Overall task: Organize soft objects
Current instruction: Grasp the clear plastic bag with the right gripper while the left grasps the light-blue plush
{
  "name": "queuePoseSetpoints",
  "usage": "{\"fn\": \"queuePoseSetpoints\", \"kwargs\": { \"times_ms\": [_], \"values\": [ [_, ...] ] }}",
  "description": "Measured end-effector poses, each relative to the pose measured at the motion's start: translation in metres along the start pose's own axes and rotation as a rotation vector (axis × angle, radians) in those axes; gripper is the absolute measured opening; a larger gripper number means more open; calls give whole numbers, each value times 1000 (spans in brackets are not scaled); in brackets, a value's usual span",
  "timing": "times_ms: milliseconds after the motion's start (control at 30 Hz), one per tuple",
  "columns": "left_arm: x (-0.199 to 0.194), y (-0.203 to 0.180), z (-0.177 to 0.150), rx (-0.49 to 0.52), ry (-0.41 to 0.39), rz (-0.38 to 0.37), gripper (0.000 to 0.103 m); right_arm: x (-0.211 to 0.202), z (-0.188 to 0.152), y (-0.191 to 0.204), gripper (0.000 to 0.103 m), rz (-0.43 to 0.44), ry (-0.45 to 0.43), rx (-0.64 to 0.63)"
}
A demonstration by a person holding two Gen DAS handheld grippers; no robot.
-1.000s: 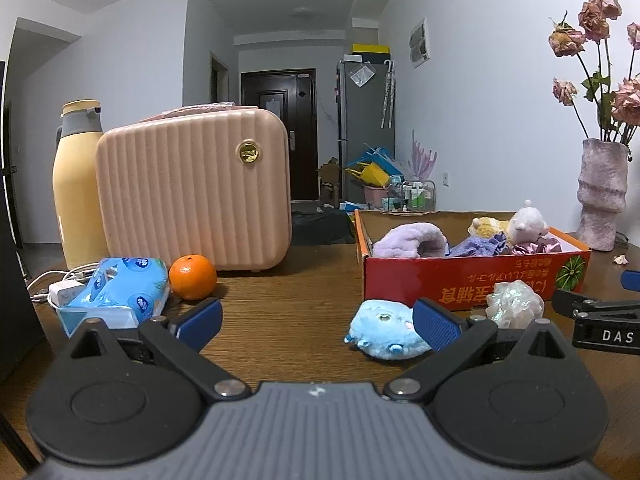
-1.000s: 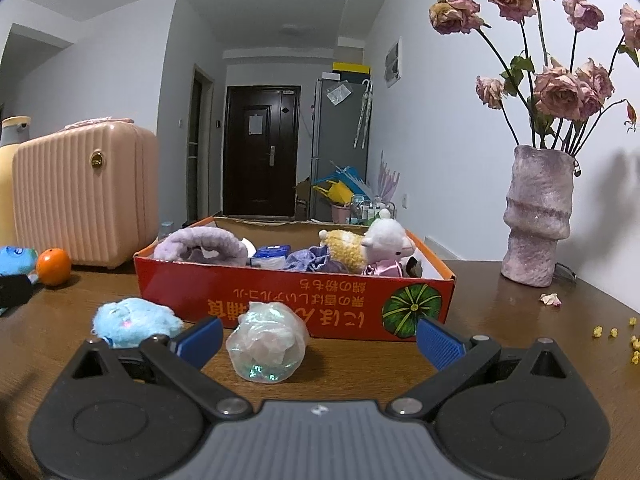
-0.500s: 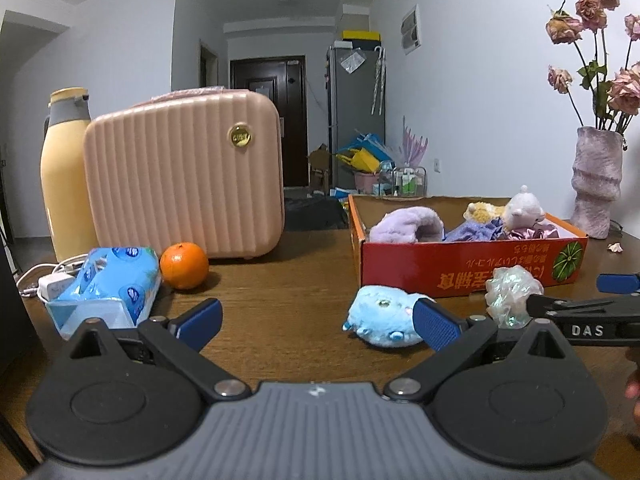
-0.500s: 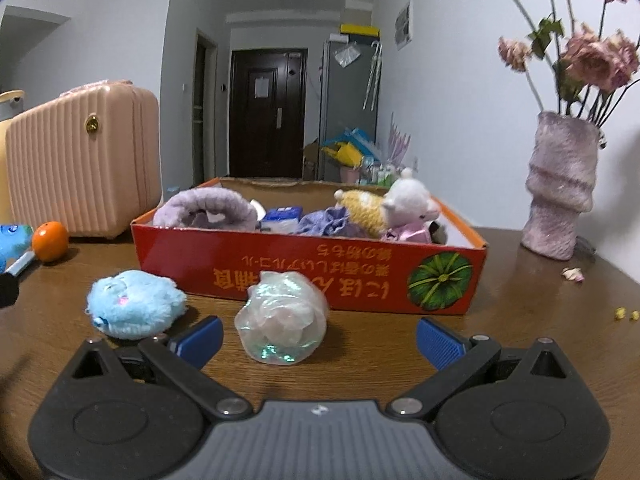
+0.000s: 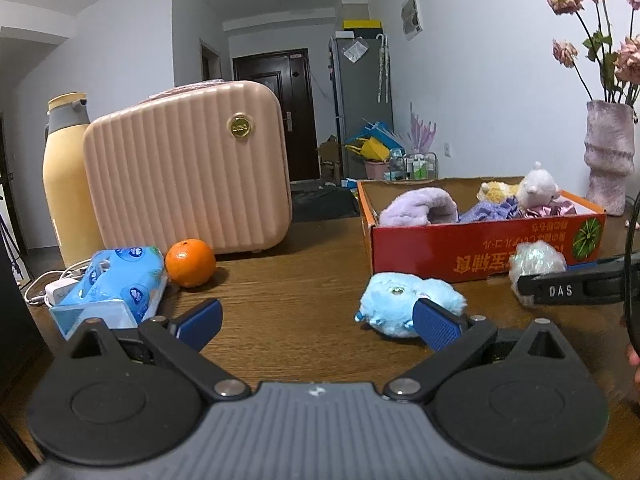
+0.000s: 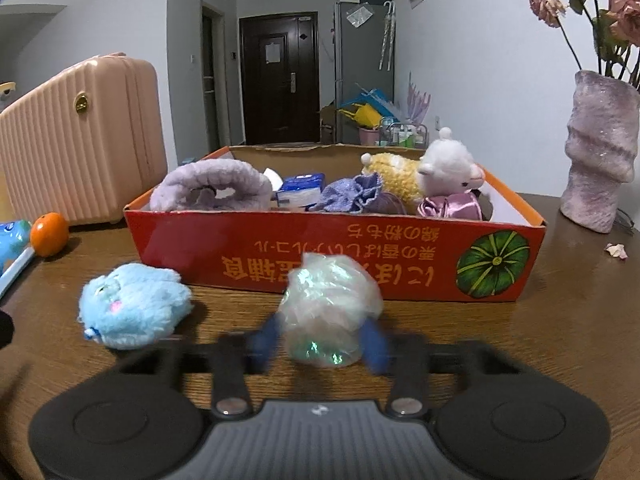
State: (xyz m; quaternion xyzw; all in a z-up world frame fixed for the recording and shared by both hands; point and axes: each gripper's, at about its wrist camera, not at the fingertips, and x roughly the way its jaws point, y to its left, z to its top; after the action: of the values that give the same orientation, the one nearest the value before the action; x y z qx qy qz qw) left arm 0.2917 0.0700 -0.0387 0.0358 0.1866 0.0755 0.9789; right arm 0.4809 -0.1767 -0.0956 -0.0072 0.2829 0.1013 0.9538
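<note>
Between the blue pads of the right gripper [image 6: 320, 344] sits a crinkly iridescent ball of translucent film [image 6: 330, 314] — a puffy, rounded wad with green and pink glints. The jaws have just been closing; the pads are motion-blurred but sit against both sides of the ball, which rests on the dark wood-grain table [image 6: 540, 344]. Just beyond the ball stands a shallow red cardboard box printed with orange characters and a green pumpkin [image 6: 400, 260]. It holds a fluffy lilac headband [image 6: 212, 190], a knitted lavender pouch [image 6: 352, 198], a yellow-and-white plush lamb [image 6: 436, 172] and a shiny purple satin scrunchie [image 6: 452, 206]. To the left of the claw, near but apart from it, lies a fuzzy pale-blue plush toy [image 6: 134, 306]. Far right of the box stands a ridged, mottled mauve ceramic vase [image 6: 600, 152].

The right gripper points forward and tilts downward toward the tabletop; in the left wrist view its black finger crosses the ball from the right.

The left gripper [image 5: 316, 322] stands wide open and holds nothing — its right pad overlaps the blue plush in that view, though contact cannot be judged. Beyond its left pad lie a smooth round orange [image 5: 190, 263] and a soft blue plastic tissue pack [image 5: 116, 280], before a ribbed pink hard-shell case [image 5: 188, 168].
</note>
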Motion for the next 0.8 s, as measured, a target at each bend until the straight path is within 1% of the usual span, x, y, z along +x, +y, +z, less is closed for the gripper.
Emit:
{"fn": "queuePoseSetpoints", "kwargs": {
  "times_ms": [133,267,400,600,700,800],
  "values": [
    [4,-4,-1,9,11,10,103,-10,1,-4,22,28,-40,14],
    [13,-9,3,-29,29,21,103,-15,0,-6,18,37,-58,-3],
    [21,-20,8,-41,42,1,103,-21,1,-9,16,39,-90,-6],
    [30,-35,12,-51,71,-65,103,-31,3,-9,16,18,-142,-24],
    [38,-43,13,-53,90,-82,103,-34,4,-12,16,18,-157,-18],
    [46,-52,16,-51,92,-80,103,-34,4,-14,16,26,-158,-13]
  ]
}}
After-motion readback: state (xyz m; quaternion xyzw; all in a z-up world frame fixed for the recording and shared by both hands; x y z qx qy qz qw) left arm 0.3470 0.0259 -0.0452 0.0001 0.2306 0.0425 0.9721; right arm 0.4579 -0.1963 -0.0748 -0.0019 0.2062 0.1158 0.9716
